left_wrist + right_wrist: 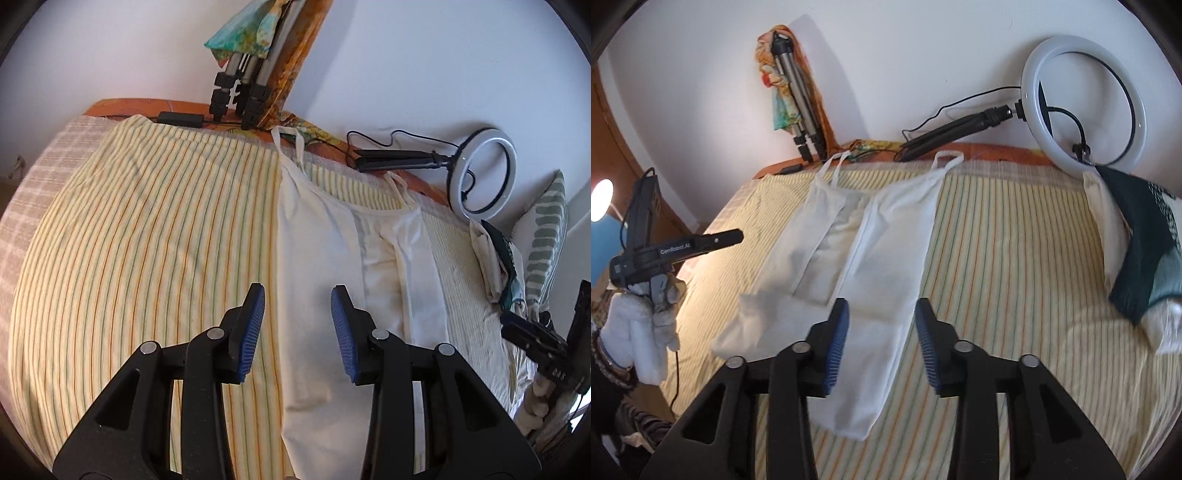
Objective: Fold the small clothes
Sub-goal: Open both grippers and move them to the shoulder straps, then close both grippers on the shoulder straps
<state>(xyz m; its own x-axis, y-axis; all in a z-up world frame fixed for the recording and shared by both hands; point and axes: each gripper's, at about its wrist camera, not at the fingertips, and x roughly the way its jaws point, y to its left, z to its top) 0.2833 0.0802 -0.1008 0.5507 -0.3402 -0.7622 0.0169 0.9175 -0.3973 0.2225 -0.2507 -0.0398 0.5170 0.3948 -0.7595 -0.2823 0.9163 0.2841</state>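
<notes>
White top point(871, 236) lies on the striped sheet point(1004, 236), straps toward the headboard, hem nearest the grippers; both long sides appear turned in over the middle, leaving a narrow strip, so the lengthwise folds look done; crosswise folds judged still to come; a few wrinkles at the near left corner. Left gripper point(297, 332) spread, holding nothing, above the top's left edge; right gripper point(882, 343) likewise spread and empty, over the hem. Pile of clothes point(1137, 243) at the sheet's right, whether finished or waiting I cannot tell; ring light point(1086, 107) and tripod point(798, 107) by the wall.
</notes>
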